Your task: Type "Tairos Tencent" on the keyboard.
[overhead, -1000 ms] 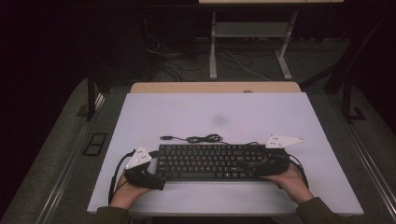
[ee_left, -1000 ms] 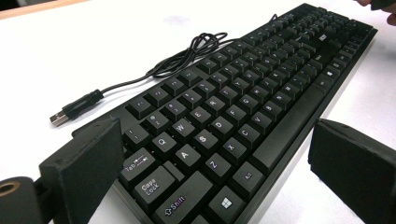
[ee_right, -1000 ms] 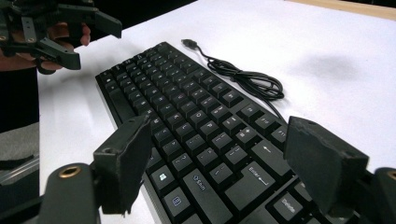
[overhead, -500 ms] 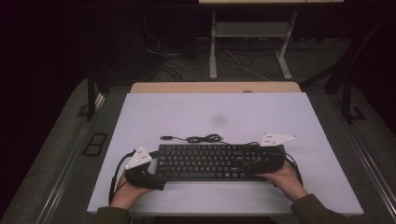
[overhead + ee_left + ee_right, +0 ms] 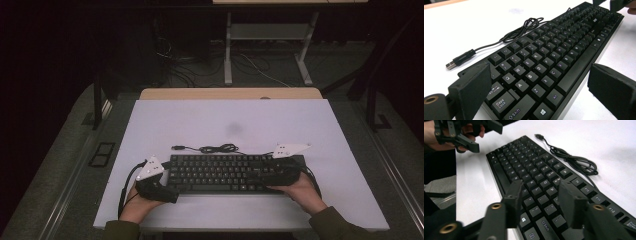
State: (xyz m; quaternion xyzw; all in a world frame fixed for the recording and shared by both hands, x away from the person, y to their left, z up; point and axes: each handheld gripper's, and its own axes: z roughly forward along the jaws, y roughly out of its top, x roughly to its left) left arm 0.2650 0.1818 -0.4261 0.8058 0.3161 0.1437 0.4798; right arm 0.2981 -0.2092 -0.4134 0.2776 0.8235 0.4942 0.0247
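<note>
- A black keyboard (image 5: 227, 173) lies flat on a white table (image 5: 200, 122), stretched between the two grippers.
- Left gripper (image 5: 544, 85): jaws spread wide apart, one past the far edge and one past the near edge of the keyboard's left end — whether they touch it cannot be told.
- Right gripper (image 5: 540, 195): jaws parted with a narrower gap, hovering above the keys near the keyboard's right end.
- A person's hand (image 5: 300, 187) holds the right gripper; the other hand (image 5: 142, 202) holds the left.
- The keyboard's black cable (image 5: 215, 148) lies coiled on the table just beyond both grippers, its USB plug (image 5: 451, 65) loose.
</note>
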